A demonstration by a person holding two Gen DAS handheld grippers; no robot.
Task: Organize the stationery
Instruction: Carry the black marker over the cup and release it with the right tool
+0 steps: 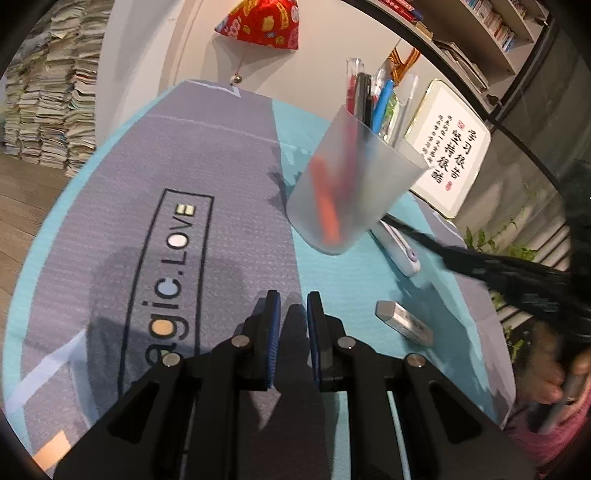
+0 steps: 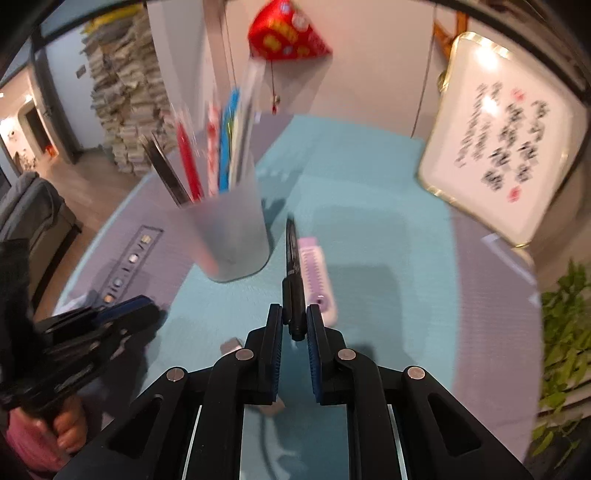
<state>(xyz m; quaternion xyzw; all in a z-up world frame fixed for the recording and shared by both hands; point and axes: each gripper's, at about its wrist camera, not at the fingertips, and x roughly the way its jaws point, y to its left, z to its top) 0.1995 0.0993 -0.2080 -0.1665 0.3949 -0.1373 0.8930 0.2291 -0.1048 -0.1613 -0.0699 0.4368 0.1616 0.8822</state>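
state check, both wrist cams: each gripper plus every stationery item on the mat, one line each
left gripper: open, nothing between its fingers, above the mat
right gripper: shut on black pen
black pen: held, pointing forward toward the cup
pen cup: upright on the mat, already holding several pens
eraser: lying loose on the mat
white and purple case: lying flat beside the cup
mat: spread flat

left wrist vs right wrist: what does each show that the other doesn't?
Left wrist only: the eraser in full on the mat, shelves top right, and the left tongs empty with a gap.

Right wrist only: the right tongs shut on a black pen, and a sofa far left.

Both: cup of pens, white-and-purple case, framed calligraphy, red ornament, paper stacks.
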